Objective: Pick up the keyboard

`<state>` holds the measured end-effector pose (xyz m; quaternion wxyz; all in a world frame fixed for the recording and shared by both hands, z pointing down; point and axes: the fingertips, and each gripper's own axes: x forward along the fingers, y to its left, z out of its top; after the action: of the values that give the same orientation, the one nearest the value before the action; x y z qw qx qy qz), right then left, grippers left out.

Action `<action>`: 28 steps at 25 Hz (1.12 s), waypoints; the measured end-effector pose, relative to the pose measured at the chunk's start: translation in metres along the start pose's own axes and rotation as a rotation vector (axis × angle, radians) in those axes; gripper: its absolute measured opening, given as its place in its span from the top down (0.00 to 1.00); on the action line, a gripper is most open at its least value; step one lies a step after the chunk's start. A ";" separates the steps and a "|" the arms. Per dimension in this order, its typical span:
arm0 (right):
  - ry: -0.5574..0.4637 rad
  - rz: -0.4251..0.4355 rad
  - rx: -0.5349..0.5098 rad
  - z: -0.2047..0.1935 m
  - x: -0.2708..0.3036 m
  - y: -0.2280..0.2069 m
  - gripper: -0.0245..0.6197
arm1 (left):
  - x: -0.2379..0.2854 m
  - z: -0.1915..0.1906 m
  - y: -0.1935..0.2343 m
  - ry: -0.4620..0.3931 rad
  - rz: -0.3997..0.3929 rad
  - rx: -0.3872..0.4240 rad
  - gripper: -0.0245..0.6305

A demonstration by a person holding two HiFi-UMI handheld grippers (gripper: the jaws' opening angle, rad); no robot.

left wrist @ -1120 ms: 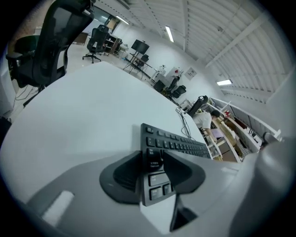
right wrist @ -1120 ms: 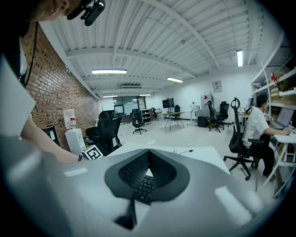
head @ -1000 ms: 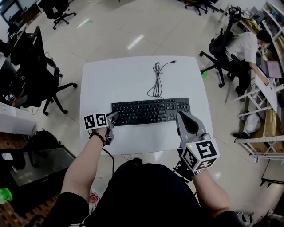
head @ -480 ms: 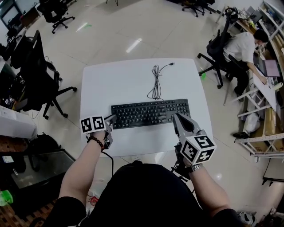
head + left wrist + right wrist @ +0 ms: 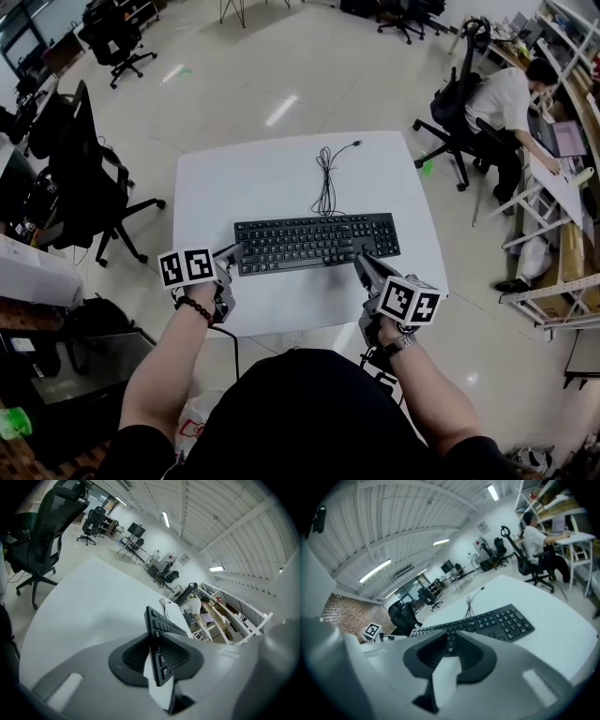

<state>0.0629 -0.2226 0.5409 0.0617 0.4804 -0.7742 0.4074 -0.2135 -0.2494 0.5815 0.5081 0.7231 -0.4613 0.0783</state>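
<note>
A black keyboard (image 5: 317, 242) lies across the white table (image 5: 281, 169), with its cable (image 5: 326, 173) coiled behind it. My left gripper (image 5: 230, 255) is at the keyboard's left end. In the left gripper view that end of the keyboard (image 5: 164, 627) stands edge-on between the closing jaws of the left gripper (image 5: 156, 639), and a sliver of table shows beside it. My right gripper (image 5: 361, 262) hovers at the keyboard's front right edge. In the right gripper view the right gripper (image 5: 450, 637) has its jaws opening to a narrow gap with nothing in it, and the keyboard (image 5: 497, 620) lies just ahead.
A dark office chair (image 5: 80, 159) stands left of the table and another chair (image 5: 455, 112) to its right. A person (image 5: 502, 94) sits at a desk at the far right. My own body fills the view below the table's near edge.
My right gripper has sunk toward the table and rolled, and now sits by the keyboard's front right edge. My left gripper has stayed at the left end and risen a little.
</note>
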 end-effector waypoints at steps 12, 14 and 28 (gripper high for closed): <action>0.013 0.029 0.556 -0.054 0.035 -0.061 0.59 | -0.003 0.007 -0.018 0.006 -0.001 0.012 0.85; -0.008 0.050 0.614 -0.058 0.044 -0.067 0.57 | -0.002 0.005 -0.019 0.011 0.001 0.008 0.85; -0.185 0.151 0.758 -0.037 0.080 -0.091 0.67 | -0.002 -0.004 -0.025 0.020 -0.013 -0.006 0.85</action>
<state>0.0818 -0.2718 0.6565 -0.2200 0.4458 -0.6045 0.6225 -0.1949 -0.2437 0.5657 0.5155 0.7236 -0.4518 0.0809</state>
